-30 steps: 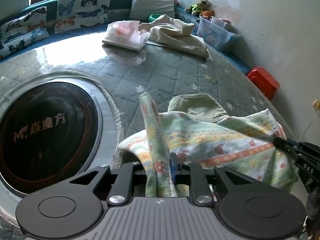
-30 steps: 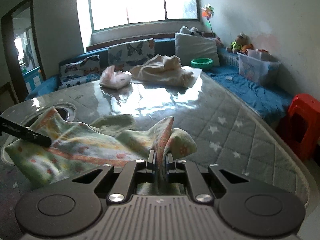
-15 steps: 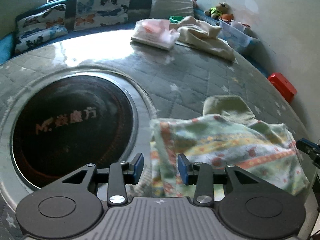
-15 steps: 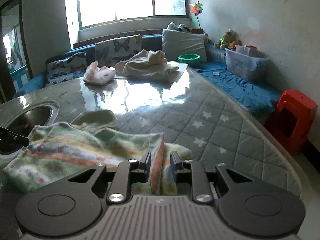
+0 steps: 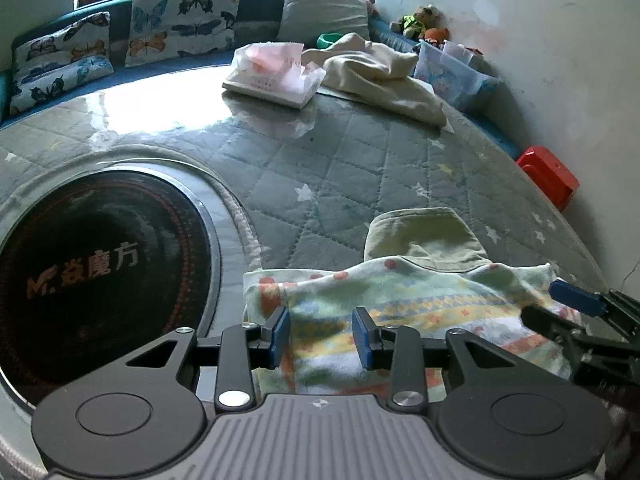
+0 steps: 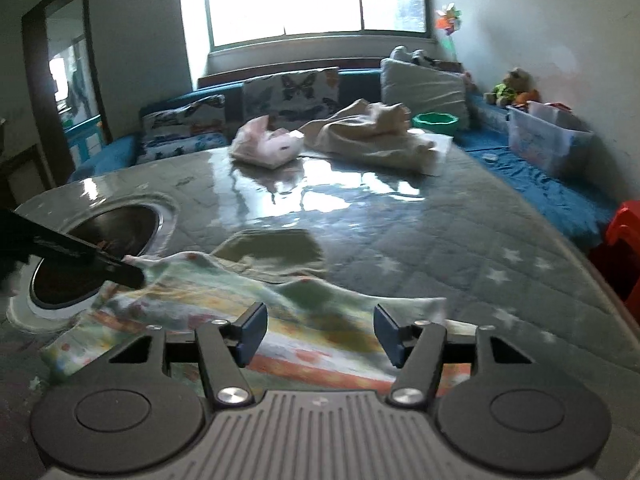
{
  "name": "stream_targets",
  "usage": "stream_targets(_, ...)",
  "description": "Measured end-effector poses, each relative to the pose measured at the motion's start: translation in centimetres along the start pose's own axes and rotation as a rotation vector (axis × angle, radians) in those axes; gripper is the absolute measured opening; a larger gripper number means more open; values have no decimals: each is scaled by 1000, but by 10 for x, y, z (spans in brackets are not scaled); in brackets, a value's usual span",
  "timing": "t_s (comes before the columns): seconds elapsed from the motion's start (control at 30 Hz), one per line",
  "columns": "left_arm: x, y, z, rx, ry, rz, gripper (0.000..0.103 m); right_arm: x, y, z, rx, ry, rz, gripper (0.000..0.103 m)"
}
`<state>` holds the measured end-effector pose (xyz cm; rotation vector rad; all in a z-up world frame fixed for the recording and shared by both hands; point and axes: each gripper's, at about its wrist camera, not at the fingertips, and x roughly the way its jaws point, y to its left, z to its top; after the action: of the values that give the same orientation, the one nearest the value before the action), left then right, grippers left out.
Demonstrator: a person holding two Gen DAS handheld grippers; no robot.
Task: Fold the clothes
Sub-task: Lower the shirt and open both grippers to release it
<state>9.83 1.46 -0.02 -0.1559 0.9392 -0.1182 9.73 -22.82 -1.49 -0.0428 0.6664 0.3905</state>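
A small patterned garment (image 5: 404, 304) with green, yellow and orange stripes lies flat on the quilted table top, over a plain olive-green piece (image 5: 424, 236). My left gripper (image 5: 322, 338) is open just above the garment's near left edge. My right gripper (image 6: 320, 334) is open over the garment (image 6: 240, 312) near its right edge; it also shows at the right of the left wrist view (image 5: 576, 308). The olive piece (image 6: 272, 252) pokes out behind. Neither gripper holds cloth.
A round black inset plate (image 5: 92, 276) sits in the table at left. A tissue bag (image 5: 276, 74) and a cream cloth heap (image 5: 380, 76) lie at the far side. A red stool (image 5: 548, 176) stands off the right edge. Cushions line the sofa behind.
Both grippers held raised folds of the patterned garment a second ago. They lowered it, opened and let go; the garment now lies flat, and both jaws have widened further.
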Motion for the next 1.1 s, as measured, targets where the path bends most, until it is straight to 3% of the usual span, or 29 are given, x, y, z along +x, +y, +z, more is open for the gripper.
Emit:
stream_targets(0.17, 7, 1, 3, 3, 10, 26, 37, 19, 13, -2, -22, 38, 19, 66)
stream_targets(0.37, -1, -13, 10, 13, -20, -21, 37, 23, 16, 1, -19, 32, 27, 70)
stream_targets(0.57, 19, -32, 19, 33, 4, -28, 36, 29, 18, 0, -19, 39, 27, 74)
stream_targets(0.77, 31, -32, 20, 31, 14, 2, 37, 23, 16, 0, -18, 38, 35, 77)
stream_targets(1.1, 15, -33, 6, 47, 5, -5, 42, 5, 34, -17, -57, 42, 68, 84)
